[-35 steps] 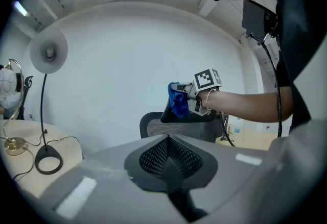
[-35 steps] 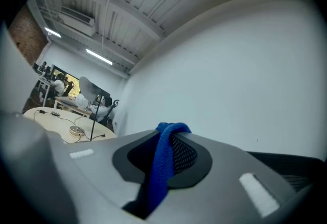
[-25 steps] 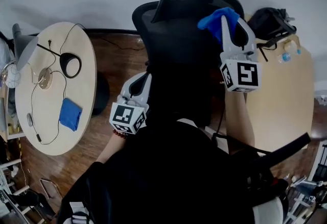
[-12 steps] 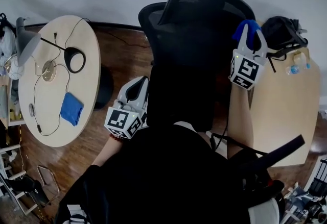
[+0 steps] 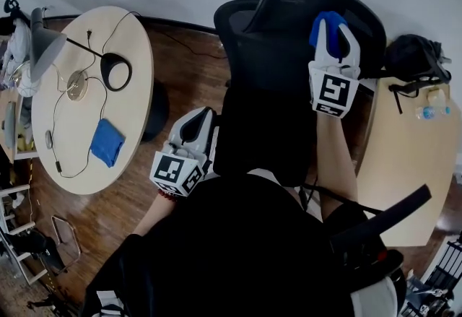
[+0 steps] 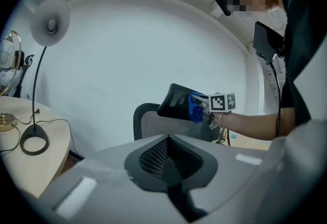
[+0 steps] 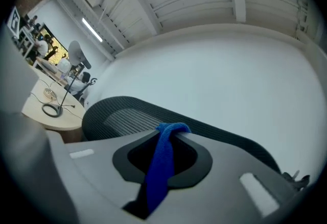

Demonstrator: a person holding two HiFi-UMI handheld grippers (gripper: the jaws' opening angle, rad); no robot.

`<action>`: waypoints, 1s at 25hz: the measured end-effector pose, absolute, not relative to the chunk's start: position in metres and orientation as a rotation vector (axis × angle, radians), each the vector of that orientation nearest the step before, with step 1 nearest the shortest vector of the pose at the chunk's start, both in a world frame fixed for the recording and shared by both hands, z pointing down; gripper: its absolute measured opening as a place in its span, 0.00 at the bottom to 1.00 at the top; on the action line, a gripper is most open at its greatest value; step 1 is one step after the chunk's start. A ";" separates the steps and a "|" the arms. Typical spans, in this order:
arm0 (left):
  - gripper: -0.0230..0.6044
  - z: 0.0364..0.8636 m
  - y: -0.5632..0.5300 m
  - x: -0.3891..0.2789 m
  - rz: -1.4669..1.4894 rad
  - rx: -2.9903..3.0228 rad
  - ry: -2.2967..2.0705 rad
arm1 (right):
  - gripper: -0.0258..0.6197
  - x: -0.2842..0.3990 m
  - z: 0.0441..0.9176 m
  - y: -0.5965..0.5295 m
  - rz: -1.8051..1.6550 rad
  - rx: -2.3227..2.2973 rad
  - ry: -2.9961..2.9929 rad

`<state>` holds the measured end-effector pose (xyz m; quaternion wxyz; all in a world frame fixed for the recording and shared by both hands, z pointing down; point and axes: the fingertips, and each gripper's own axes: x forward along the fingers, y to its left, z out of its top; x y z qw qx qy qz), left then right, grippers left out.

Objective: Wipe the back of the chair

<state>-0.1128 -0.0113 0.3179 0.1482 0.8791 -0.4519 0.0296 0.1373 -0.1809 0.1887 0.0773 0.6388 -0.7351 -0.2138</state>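
Overhead, the head view places the right gripper (image 5: 328, 25) high on the chair back (image 5: 278, 70), at the headrest (image 5: 289, 1), with a blue cloth (image 5: 324, 22) showing at its tip. The gripper's own body hides where cloth and mesh meet. The right gripper view supplies what that view lacks: the jaws are clamped on the cloth, which runs as a narrow strip from the jaw tips down between them, with the curved mesh rim just beyond. The left gripper view shows the same contact from the side, the cloth lying against one end of the headrest.

The left gripper (image 5: 198, 124) hangs low beside the chair back's left edge. Its own view shows the jaws together with nothing between them, and those jaws cover the lower part of the chair back. In the head view the person's dark clothing hides the seat.

Only the head view shows a second blue cloth (image 5: 107, 142) lying on the round table (image 5: 133, 117), near a lamp (image 5: 43, 41).
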 end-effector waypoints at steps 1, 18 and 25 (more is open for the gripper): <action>0.05 0.319 -0.010 -0.115 0.088 2.520 -1.306 | 0.10 0.126 0.188 -0.184 -0.639 1.894 -2.240; 0.05 0.333 0.024 -0.138 0.138 2.436 -1.332 | 0.09 -0.020 0.173 -0.165 -0.618 1.592 -2.823; 0.05 0.329 0.023 -0.098 0.174 2.566 -1.210 | 0.09 -0.010 0.163 -0.114 -0.589 1.441 -2.903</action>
